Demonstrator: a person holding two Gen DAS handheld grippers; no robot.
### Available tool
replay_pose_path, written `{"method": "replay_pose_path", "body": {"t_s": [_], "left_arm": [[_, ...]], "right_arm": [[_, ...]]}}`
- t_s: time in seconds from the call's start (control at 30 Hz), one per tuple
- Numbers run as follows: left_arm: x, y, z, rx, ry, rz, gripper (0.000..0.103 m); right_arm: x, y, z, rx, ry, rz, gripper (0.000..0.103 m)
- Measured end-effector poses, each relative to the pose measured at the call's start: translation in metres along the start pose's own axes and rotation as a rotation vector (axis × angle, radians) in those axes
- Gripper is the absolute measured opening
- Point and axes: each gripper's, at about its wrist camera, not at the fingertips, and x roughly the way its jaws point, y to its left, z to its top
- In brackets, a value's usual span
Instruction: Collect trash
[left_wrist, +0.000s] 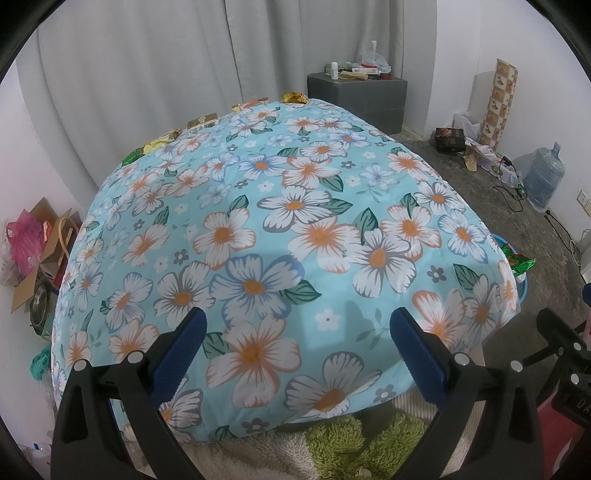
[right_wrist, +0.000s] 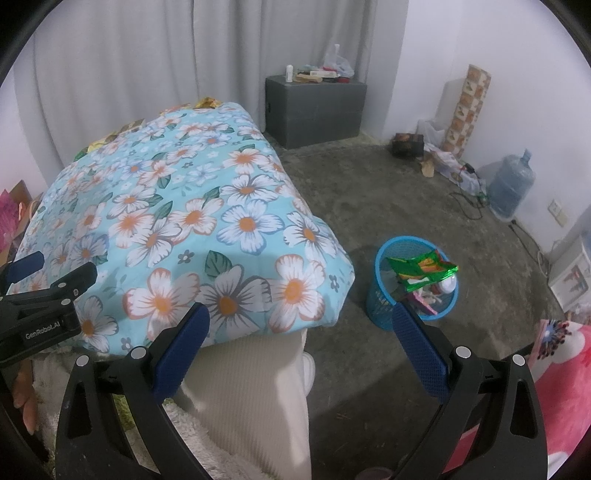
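1. Our left gripper (left_wrist: 295, 343) sits with its blue pads wide apart, nothing between them. It hovers over the near end of the floral blanket (left_wrist: 280, 236).
2. Our right gripper (right_wrist: 301, 341) is also spread apart and holds nothing. It hangs off the blanket's near right corner, above bare floor (right_wrist: 388, 206).
3. Trash still on the surface: a row of wrappers (left_wrist: 201, 122) along the blanket's far edge, by the curtain (left_wrist: 166, 55). Gold ones at the far corner (left_wrist: 294, 98), a green one at the left end (left_wrist: 132, 156). All well apart from both grippers, across the whole blanket.
4. Blue mesh bin (right_wrist: 413, 280) stands on the floor just right of the blanket's near corner. From the right wrist view it sits just beyond the right finger, near the gripper.
5. Bin already holds a green foil wrapper (right_wrist: 421, 269) lying across the top, plus pink and white scraps under it.
6. In the left wrist view only the bin's rim and the green foil peek out past the blanket's right edge.
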Motion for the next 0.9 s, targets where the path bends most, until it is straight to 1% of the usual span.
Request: {"method": "replay_pose_path", "body": {"t_s": [0.9], "left_arm": [[-0.0011, -0.0005, 0.0003, 0.000, 0.003, 0.001, 0.097]], "right_arm": [[0.0012, -0.0003, 0.0015, -0.006, 0.002, 0.010, 0.095]]}}
